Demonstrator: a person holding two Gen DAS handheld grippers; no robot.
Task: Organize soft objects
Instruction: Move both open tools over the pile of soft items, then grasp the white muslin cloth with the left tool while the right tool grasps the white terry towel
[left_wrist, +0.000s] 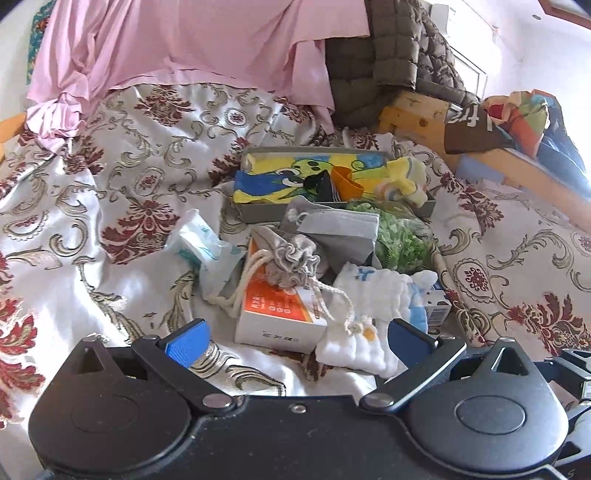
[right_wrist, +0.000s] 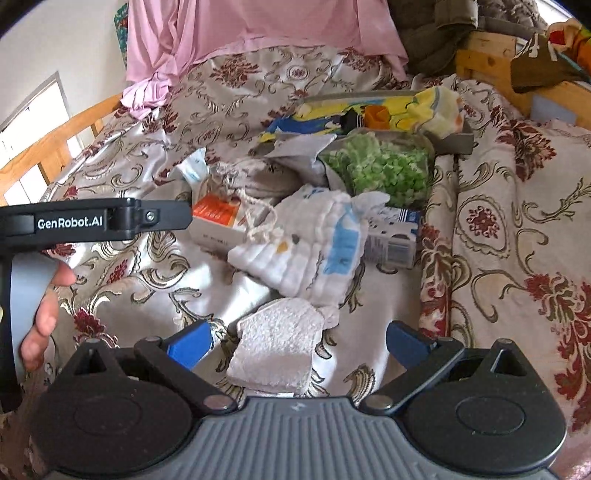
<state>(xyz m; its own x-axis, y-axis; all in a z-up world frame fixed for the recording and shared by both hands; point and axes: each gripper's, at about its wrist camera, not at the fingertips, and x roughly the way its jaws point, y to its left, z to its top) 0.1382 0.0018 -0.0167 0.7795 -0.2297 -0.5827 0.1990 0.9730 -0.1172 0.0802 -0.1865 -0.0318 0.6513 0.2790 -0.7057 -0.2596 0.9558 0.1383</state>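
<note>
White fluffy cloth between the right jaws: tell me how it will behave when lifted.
The white fluffy cloth looks floppy: it lies folded and creased, so it should sag and may unfold. Its fuzzy pile suggests little slipping. It probably weighs little.

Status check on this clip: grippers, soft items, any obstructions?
Left gripper open, empty. Right gripper open, straddling white fluffy cloth, not clamped. Grey tray part-filled. Cardboard boxes mixed into the pile.
</note>
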